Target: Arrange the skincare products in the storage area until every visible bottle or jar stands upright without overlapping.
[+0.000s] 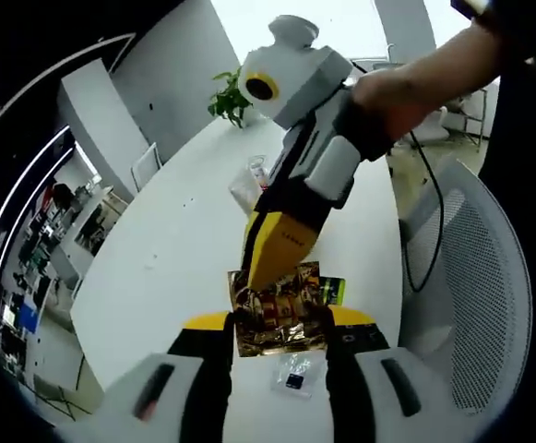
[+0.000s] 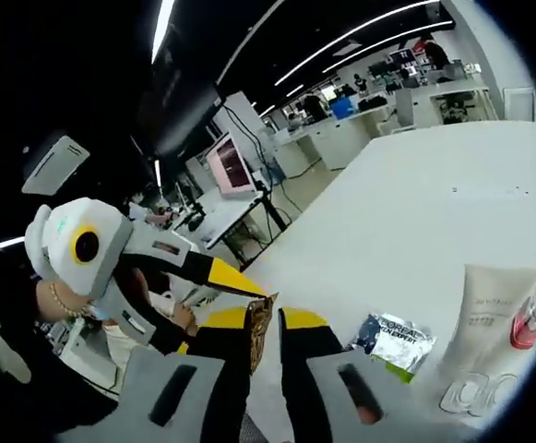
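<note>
A gold-brown foil sachet [image 1: 279, 318] hangs above the white table [image 1: 175, 249]. My right gripper [image 1: 272, 268] comes down from above and is shut on the sachet's top edge. In the right gripper view the sachet [image 2: 260, 334] shows edge-on, pinched between that gripper's jaws [image 2: 261, 325]. My left gripper [image 1: 279, 325] stands open, its jaws on either side of the sachet's flat face. The left gripper [image 2: 249, 288] reaches in from the left in the right gripper view. A white tube [image 2: 484, 314] and a pink bottle [image 2: 531, 318] stand at the right, beside a clear container [image 2: 470, 392].
A silver and green sachet [image 2: 395, 341] lies on the table near the tube. A small clear packet [image 1: 295, 378] lies under the gold sachet. A potted plant [image 1: 229, 97] stands at the table's far end. A mesh chair [image 1: 475, 277] sits along the right edge.
</note>
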Tool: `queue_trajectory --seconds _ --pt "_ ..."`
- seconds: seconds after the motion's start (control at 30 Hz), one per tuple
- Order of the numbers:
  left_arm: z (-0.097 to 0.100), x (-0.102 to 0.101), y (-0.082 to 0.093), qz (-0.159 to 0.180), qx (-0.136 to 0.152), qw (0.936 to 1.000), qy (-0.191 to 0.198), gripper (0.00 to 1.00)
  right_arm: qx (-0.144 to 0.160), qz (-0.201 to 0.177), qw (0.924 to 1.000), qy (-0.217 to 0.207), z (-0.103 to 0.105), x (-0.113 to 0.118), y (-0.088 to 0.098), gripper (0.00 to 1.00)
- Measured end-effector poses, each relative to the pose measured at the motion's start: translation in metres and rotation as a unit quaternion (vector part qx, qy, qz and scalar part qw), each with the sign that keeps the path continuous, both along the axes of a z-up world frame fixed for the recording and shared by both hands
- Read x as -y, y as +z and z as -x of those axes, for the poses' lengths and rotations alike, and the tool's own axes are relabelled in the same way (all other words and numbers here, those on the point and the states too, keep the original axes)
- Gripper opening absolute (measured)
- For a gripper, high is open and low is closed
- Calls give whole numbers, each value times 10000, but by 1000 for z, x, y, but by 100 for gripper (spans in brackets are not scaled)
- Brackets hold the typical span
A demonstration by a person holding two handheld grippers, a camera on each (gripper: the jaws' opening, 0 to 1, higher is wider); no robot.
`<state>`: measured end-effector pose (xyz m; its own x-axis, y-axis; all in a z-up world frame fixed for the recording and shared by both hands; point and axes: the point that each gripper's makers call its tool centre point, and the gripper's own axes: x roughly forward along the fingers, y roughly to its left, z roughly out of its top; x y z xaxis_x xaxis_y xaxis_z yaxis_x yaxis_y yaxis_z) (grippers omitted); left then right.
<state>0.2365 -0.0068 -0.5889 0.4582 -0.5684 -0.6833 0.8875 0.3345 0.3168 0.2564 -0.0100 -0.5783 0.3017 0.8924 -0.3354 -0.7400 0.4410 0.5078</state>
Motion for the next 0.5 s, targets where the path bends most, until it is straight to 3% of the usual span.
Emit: queue_trajectory --seconds 0.13,0.4,0.5 --pt "6 5 2 210 -183 9996 -2 41 -87 -34 10000 -3 4 1 -2 2" --pt "5 8 3 313 -127 9994 4 41 -45 -84 9999 -140 3 9 -1 1" --pt "0 7 6 556 -128 9982 192 42 -12 -119 9996 -245 1 13 1 1"
